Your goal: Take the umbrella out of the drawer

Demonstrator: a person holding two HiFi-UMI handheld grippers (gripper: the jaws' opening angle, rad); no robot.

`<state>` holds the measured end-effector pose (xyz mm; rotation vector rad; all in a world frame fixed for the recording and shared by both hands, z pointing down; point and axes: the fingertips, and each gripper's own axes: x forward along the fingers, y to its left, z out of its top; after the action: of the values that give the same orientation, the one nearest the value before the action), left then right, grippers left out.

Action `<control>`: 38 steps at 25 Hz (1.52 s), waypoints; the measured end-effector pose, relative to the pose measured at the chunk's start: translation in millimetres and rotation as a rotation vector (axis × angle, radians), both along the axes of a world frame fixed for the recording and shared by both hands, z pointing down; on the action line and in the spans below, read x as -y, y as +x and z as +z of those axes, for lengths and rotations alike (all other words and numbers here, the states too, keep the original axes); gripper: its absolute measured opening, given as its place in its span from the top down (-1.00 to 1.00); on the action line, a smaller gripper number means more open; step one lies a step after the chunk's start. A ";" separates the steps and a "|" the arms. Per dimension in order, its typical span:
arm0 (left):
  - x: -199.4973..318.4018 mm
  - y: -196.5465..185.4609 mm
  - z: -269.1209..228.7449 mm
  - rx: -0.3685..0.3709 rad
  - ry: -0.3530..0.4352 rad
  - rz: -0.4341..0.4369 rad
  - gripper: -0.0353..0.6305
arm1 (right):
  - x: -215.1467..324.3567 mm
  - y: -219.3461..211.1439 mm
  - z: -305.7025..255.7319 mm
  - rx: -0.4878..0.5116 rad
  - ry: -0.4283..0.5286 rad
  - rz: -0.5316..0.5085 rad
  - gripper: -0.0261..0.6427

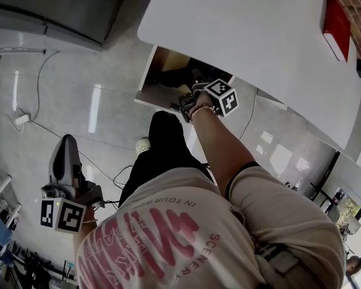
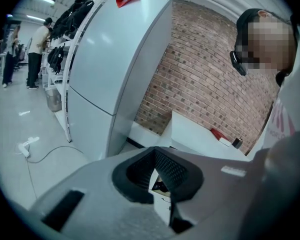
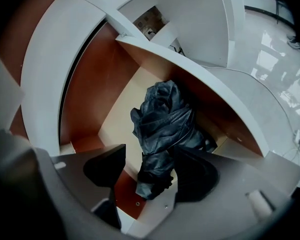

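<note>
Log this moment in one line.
right gripper: jaws open, above umbrella in open drawer | left gripper: jaws shut, empty

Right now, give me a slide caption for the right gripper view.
Right gripper, jaws open, poised at the dark folded umbrella lying in the open drawer.

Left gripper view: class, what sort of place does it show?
Likely an indoor workshop or lab hall: a bare brick wall, a tall white fridge, and racks hung with dark bags, people standing beside them.
</note>
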<state>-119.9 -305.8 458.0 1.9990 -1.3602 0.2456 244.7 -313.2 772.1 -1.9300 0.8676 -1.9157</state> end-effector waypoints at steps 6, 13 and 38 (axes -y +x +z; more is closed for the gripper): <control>7.9 -2.4 8.3 -0.025 -0.004 -0.012 0.88 | 0.4 -1.1 8.1 -0.023 -0.029 0.015 0.00; 6.5 -0.5 20.3 -0.034 -0.030 -0.004 0.88 | -0.2 0.1 15.4 -0.060 -0.074 0.034 0.00; 2.2 -11.8 29.7 -0.026 -0.048 -0.063 0.88 | 5.3 -4.2 35.7 -0.129 -0.187 0.119 -0.21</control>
<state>-131.8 -307.9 487.7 1.9102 -1.3853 0.2208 240.5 -318.6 807.8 -2.1812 0.6089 -1.8775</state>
